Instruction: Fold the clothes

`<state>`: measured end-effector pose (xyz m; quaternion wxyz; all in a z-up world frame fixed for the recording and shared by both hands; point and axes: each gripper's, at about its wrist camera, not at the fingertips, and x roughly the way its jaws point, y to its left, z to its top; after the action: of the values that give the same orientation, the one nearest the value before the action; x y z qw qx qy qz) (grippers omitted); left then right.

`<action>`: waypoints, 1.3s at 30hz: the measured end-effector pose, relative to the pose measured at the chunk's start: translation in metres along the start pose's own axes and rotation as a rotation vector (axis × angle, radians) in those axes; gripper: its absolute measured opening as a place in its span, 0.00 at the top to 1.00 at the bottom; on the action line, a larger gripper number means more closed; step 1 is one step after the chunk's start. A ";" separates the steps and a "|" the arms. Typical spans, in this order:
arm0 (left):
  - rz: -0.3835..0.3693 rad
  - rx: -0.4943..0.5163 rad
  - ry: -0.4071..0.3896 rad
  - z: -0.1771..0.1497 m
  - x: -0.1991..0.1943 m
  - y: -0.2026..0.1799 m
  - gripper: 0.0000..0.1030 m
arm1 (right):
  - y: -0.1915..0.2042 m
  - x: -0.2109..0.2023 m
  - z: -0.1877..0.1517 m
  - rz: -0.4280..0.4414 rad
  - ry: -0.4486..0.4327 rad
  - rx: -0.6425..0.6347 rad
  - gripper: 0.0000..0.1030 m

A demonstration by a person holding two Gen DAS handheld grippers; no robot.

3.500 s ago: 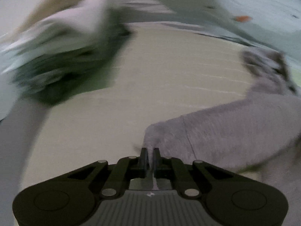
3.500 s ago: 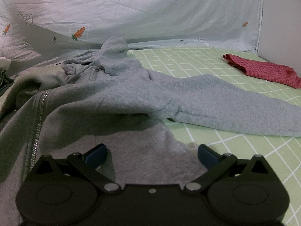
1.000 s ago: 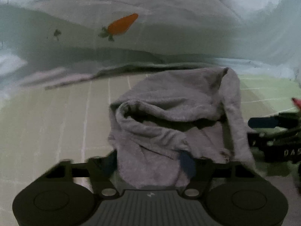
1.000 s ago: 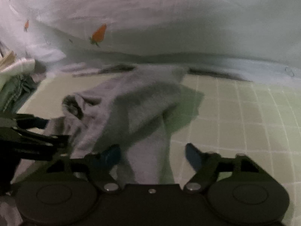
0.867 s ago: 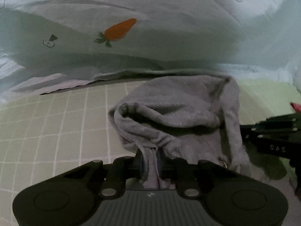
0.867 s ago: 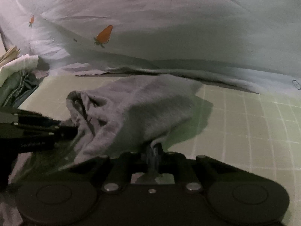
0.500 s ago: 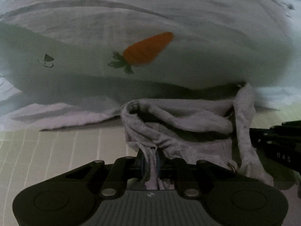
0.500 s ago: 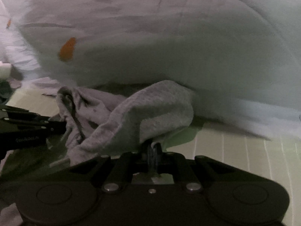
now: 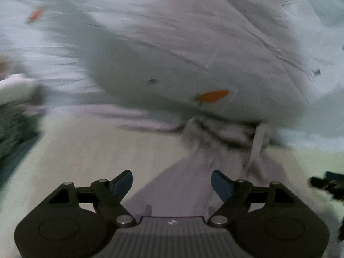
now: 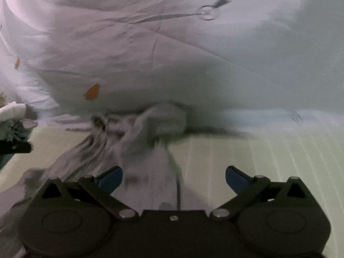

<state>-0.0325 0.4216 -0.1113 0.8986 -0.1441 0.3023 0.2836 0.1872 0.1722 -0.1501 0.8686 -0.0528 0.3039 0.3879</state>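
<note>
**A:** Left wrist view is smeary, but the left gripper [image 9: 172, 181] has its jaws spread wide with nothing between them – the grey hoodie [image 9: 193, 178] just runs flat underneath and away toward the carrot-print duvet [image 9: 172, 53]. What step is this?

**B:** Looks like a between-grips moment to me. Right wrist shows the same thing: right gripper [image 10: 174, 177] wide open, empty, the hoodie's far end bunched in a lump [image 10: 159, 122] right against the duvet, the rest lying long on the green checked bed sheet [image 10: 258, 150]

**A:** So what's next?

**B:** My guess – that lump needs flattening or tucking, so each gripper wants a fresh pinch on an edge. Can't tell how many folds are in already
</note>
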 end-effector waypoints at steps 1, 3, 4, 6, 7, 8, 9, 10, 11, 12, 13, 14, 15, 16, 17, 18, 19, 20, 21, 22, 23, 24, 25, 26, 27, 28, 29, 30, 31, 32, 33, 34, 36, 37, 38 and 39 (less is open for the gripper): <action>0.037 0.018 0.025 -0.015 -0.015 0.007 0.21 | 0.001 -0.017 -0.014 -0.013 0.018 0.014 0.00; 0.110 0.049 0.077 -0.045 -0.044 0.023 0.21 | 0.003 -0.053 -0.045 -0.041 0.061 0.050 0.00; 0.134 0.030 0.113 -0.064 -0.060 0.035 0.21 | 0.004 -0.069 -0.060 -0.044 0.083 0.077 0.00; 0.144 -0.056 0.180 -0.095 -0.084 0.056 0.21 | 0.009 -0.099 -0.091 -0.048 0.126 0.134 0.00; 0.145 -0.101 0.213 -0.110 -0.096 0.065 0.21 | 0.013 -0.113 -0.106 -0.049 0.147 0.160 0.00; 0.134 -0.148 0.242 -0.126 -0.108 0.074 0.21 | 0.018 -0.124 -0.120 -0.055 0.168 0.169 0.00; 0.130 -0.184 0.264 -0.140 -0.118 0.081 0.21 | 0.023 -0.136 -0.133 -0.061 0.189 0.177 0.00; 0.127 -0.208 0.278 -0.150 -0.127 0.086 0.21 | 0.028 -0.147 -0.147 -0.067 0.210 0.186 0.00; 0.113 -0.231 0.281 -0.159 -0.134 0.090 0.21 | 0.033 -0.158 -0.160 -0.073 0.230 0.194 0.00; 0.096 -0.251 0.285 -0.168 -0.140 0.094 0.21 | 0.038 -0.165 -0.171 -0.078 0.245 0.205 0.00; 0.072 -0.263 0.290 -0.172 -0.145 0.095 0.21 | 0.044 -0.172 -0.181 -0.084 0.257 0.212 0.00; 0.049 -0.269 0.295 -0.177 -0.149 0.096 0.22 | 0.051 -0.179 -0.189 -0.098 0.246 0.196 0.00; 0.036 -0.257 0.298 -0.181 -0.151 0.094 0.23 | 0.057 -0.186 -0.196 -0.113 0.249 0.185 0.00; 0.022 -0.243 0.300 -0.185 -0.153 0.092 0.25 | 0.061 -0.188 -0.198 -0.113 0.254 0.182 0.00; 0.005 -0.222 0.299 -0.188 -0.156 0.089 0.31 | 0.066 -0.191 -0.200 -0.113 0.259 0.180 0.01; -0.012 -0.204 0.298 -0.191 -0.159 0.085 0.35 | 0.070 -0.193 -0.202 -0.115 0.264 0.175 0.03; -0.030 -0.190 0.302 -0.193 -0.160 0.080 0.46 | 0.075 -0.194 -0.203 -0.123 0.268 0.159 0.11; -0.047 -0.178 0.305 -0.196 -0.161 0.075 0.53 | 0.079 -0.196 -0.205 -0.130 0.272 0.141 0.24; -0.056 -0.171 0.307 -0.198 -0.162 0.069 0.73 | 0.083 -0.201 -0.207 -0.132 0.268 0.109 0.44; -0.056 -0.165 0.306 -0.201 -0.162 0.062 0.88 | 0.086 -0.204 -0.209 -0.123 0.261 0.078 0.55; -0.044 -0.156 0.301 -0.202 -0.163 0.055 0.89 | 0.087 -0.207 -0.211 -0.096 0.255 0.061 0.82; -0.028 -0.143 0.295 -0.203 -0.164 0.048 0.91 | 0.087 -0.210 -0.212 -0.070 0.249 0.046 0.93; -0.014 -0.127 0.296 -0.204 -0.165 0.042 0.92 | 0.083 -0.213 -0.213 -0.046 0.245 0.049 0.93; 0.002 -0.115 0.298 -0.205 -0.168 0.035 0.92 | 0.079 -0.217 -0.214 -0.021 0.241 0.051 0.93; 0.018 -0.115 0.299 -0.204 -0.173 0.031 0.93 | 0.075 -0.221 -0.214 0.001 0.237 0.055 0.93; 0.020 -0.115 0.291 -0.201 -0.184 0.027 0.93 | 0.070 -0.228 -0.213 0.007 0.230 0.070 0.94; 0.021 -0.115 0.282 -0.197 -0.196 0.023 0.93 | 0.064 -0.236 -0.211 0.012 0.221 0.085 0.94; 0.022 -0.115 0.273 -0.194 -0.207 0.019 0.93 | 0.058 -0.248 -0.206 0.014 0.203 0.095 0.94; 0.025 -0.115 0.270 -0.192 -0.216 0.016 0.92 | 0.053 -0.260 -0.202 0.021 0.185 0.099 0.94; 0.033 -0.114 0.289 -0.196 -0.219 0.012 0.92 | 0.049 -0.271 -0.197 0.026 0.169 0.102 0.94; 0.041 -0.113 0.307 -0.201 -0.221 0.009 0.92 | 0.047 -0.281 -0.195 0.019 0.165 0.091 0.94; 0.050 -0.111 0.325 -0.206 -0.223 0.006 0.91 | 0.045 -0.289 -0.194 0.010 0.164 0.080 0.94; 0.066 -0.109 0.361 -0.215 -0.228 0.000 0.89 | 0.040 -0.290 -0.201 -0.024 0.207 0.053 0.94; 0.074 -0.108 0.380 -0.219 -0.230 -0.003 0.88 | 0.035 -0.283 -0.209 -0.047 0.257 0.073 0.93; 0.082 -0.107 0.398 -0.224 -0.232 -0.007 0.88 | 0.030 -0.277 -0.217 -0.069 0.307 0.092 0.92; 0.090 -0.106 0.416 -0.228 -0.235 -0.010 0.88 | 0.026 -0.271 -0.224 -0.089 0.350 0.109 0.91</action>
<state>-0.2860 0.2163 -0.1410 0.7944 -0.2327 0.4721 0.3033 -0.0798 -0.0569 -0.1730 0.8203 -0.0858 0.4682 0.3171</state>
